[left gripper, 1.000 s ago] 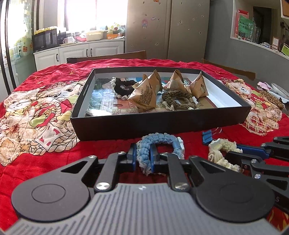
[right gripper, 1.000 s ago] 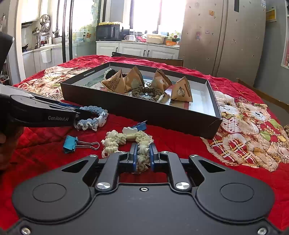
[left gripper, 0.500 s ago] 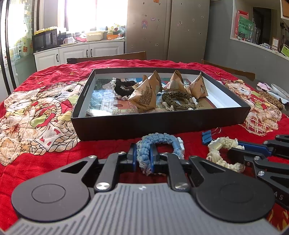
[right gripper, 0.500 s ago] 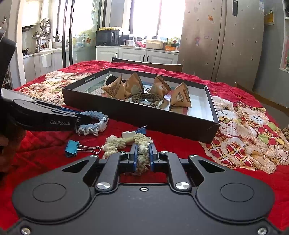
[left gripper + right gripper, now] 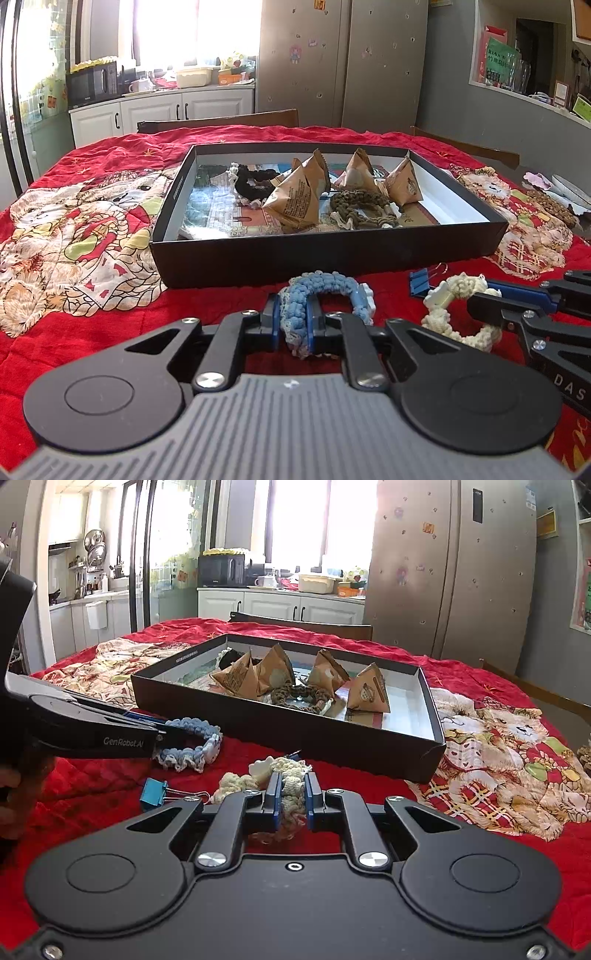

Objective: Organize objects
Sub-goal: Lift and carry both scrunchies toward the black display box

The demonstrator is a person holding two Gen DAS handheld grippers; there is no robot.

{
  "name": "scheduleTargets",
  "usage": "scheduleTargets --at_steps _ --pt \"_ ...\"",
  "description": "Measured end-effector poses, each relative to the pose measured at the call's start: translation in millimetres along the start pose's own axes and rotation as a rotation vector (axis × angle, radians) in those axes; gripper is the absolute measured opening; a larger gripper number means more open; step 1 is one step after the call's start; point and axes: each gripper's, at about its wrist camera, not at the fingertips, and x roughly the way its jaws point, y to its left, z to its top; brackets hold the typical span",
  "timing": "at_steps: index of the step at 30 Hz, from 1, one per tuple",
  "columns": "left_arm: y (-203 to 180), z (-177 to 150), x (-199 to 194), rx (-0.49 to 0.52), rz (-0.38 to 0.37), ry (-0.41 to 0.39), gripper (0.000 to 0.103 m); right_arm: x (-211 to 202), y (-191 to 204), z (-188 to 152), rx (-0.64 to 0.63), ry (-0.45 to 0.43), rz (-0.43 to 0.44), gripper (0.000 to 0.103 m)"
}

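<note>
My left gripper point(image 5: 293, 320) is shut on a blue crocheted scrunchie point(image 5: 325, 286), held just above the red cloth in front of the black box point(image 5: 325, 251). My right gripper point(image 5: 291, 797) is shut on a cream crocheted scrunchie point(image 5: 284, 771), lifted a little off the cloth; it also shows in the left wrist view point(image 5: 454, 295). The box holds several brown paper pyramid packets point(image 5: 295, 201), a brown scrunchie point(image 5: 364, 208) and a black scrunchie point(image 5: 255, 182). In the right wrist view the left gripper and blue scrunchie point(image 5: 192, 746) are at the left.
A blue binder clip point(image 5: 155, 797) lies on the red cloth left of my right gripper; another blue clip point(image 5: 419, 282) lies near the box front. Chair backs stand behind the table. Small items point(image 5: 550, 206) lie at the table's right edge.
My right gripper has lifted the cream scrunchie slightly off the cloth and moved it up. My left gripper still holds the blue scrunchie, almost unmoved.
</note>
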Motion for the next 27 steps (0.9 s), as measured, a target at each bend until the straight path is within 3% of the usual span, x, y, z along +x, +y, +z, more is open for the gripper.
scheduleTargets --at_steps 27 --pt "-6.6 4.7 -28.5 0.020 -0.031 -0.086 0.015 -16.3 -6.7 7.2 0.039 -0.086 0.008 0.012"
